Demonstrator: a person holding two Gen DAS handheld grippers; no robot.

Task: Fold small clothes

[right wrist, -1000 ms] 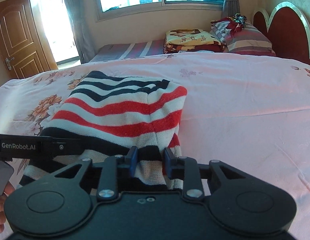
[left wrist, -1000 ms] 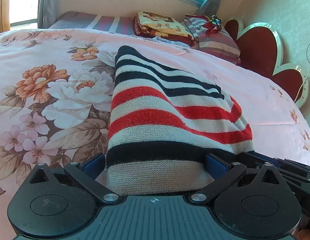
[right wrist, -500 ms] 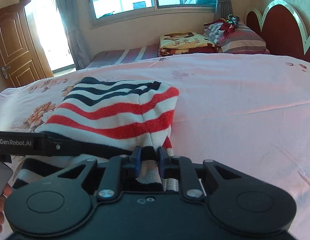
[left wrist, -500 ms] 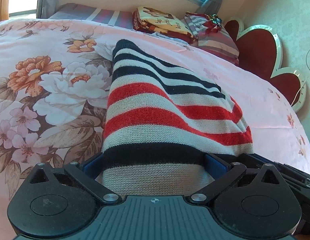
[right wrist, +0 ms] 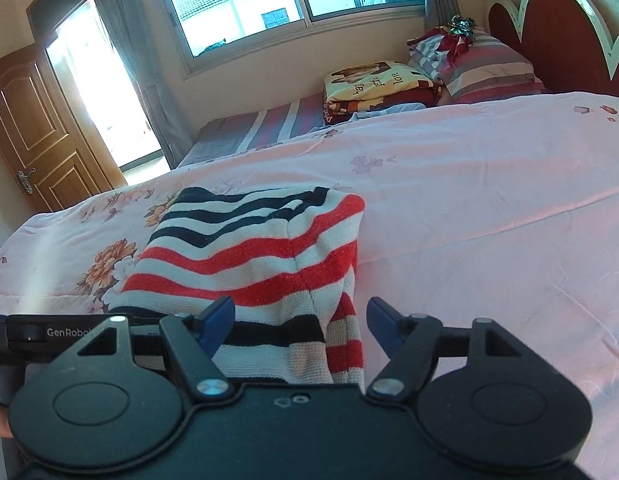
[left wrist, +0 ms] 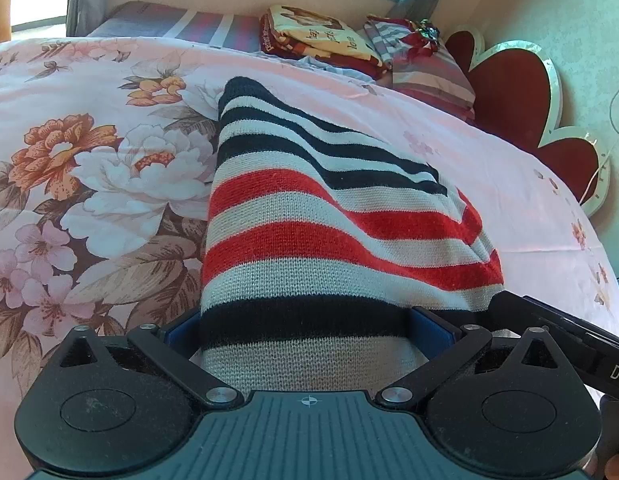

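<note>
Striped knit garment (right wrist: 249, 256): folded on bed (right wrist: 489, 200) | right gripper (right wrist: 299, 312) jaws just opened, cloth between, unpressed | left gripper (left wrist: 305, 330) jaws wide, grip unclear | door (right wrist: 37, 136): right view only

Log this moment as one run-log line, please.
stage: fold release | right gripper: jaws just opened, clear of striped sweater | left gripper: open, sweater between fingers | sweater on floral bedspread
</note>
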